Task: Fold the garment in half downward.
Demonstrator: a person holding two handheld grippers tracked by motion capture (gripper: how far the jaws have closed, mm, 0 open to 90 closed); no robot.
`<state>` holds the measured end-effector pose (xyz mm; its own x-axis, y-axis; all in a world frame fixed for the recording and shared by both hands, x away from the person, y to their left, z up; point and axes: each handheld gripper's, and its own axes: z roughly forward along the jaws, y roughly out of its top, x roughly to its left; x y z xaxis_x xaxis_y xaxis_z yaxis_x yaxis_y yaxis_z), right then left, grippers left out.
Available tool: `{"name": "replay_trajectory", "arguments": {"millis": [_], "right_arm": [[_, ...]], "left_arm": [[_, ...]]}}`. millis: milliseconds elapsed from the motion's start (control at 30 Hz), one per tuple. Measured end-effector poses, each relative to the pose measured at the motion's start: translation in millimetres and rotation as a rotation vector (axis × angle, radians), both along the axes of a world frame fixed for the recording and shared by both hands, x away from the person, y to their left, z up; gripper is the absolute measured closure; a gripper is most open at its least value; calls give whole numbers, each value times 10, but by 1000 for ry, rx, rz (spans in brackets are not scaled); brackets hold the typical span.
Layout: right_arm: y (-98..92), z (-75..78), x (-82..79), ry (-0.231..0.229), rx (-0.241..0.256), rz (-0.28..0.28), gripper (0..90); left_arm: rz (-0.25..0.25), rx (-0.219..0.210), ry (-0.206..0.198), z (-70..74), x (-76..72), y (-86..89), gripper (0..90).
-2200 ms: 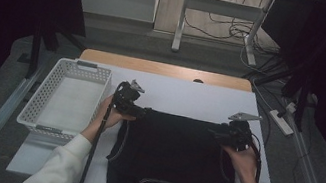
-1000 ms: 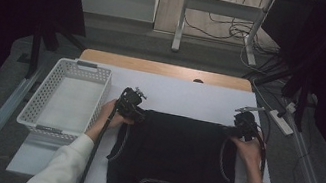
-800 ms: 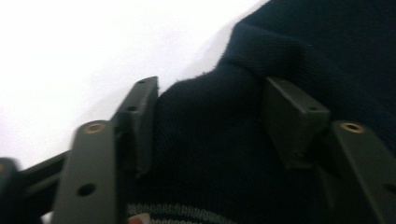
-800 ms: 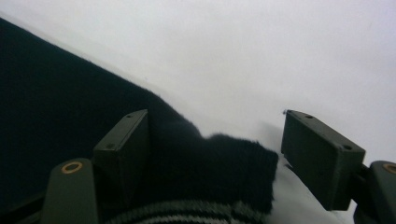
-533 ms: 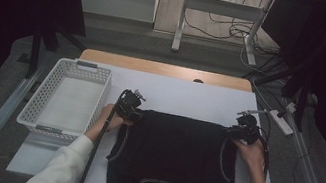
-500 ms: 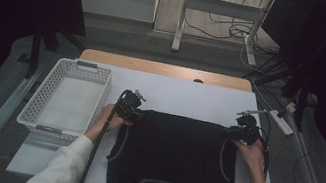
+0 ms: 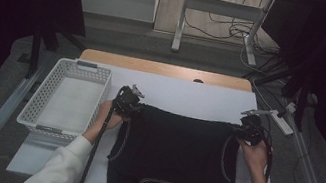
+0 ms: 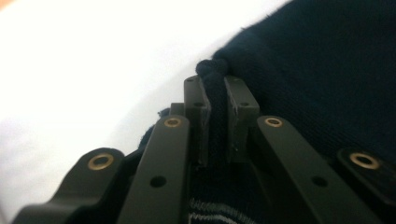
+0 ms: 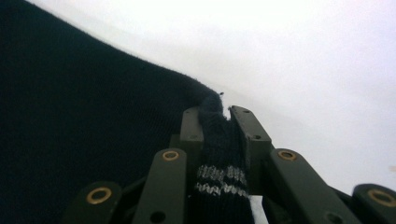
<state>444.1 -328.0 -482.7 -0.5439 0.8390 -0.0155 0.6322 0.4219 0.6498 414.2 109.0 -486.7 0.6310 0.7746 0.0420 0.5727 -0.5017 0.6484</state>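
Sweater (image 7: 175, 154), soft limp knit, looks best held at its ten and two o'clock corners, where left gripper (image 7: 127, 101) and right gripper (image 7: 249, 129) each pinch a fold.

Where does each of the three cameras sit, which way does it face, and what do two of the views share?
High view: above the person's side, facing forward and down on the white table; both forearms, left claw, right claw, dark garment and white basket.
Left gripper view: rides the left claw, looking along its jaws, shut on the garment's corner.
Right gripper view: rides the right claw, likewise shut on a corner.
Shared: both gripper views show dark knit fabric against the white table.
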Motion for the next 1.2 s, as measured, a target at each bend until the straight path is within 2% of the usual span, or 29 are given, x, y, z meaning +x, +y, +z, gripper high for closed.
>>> {"name": "replay_trajectory", "arguments": {"millis": [267,600,667,767,833,967,1067,1200], "right_arm": [[-114,167,-70,-88,24,-55,753],[-192,318,-92,-149,57,-73,756],[-195,358,-71,-159,69,-74,757],[-191,436,-25,-186,66,-82,757],[-193,489,23,-186,81,-81,757],[-171,561,116,-197,66,-89,757],[-169,611,170,-207,72,-100,757],[-181,659,247,-220,108,-113,727]], "left_arm": [[47,-63,-34,142,-7,186,809],[76,-107,-67,267,18,310,812],[84,-124,-66,294,41,329,813],[93,-128,-80,345,82,332,814],[100,-125,-90,383,113,327,814],[114,-136,-105,456,191,318,814],[121,-139,-113,505,262,296,813],[143,-142,-110,520,368,252,794]]}}
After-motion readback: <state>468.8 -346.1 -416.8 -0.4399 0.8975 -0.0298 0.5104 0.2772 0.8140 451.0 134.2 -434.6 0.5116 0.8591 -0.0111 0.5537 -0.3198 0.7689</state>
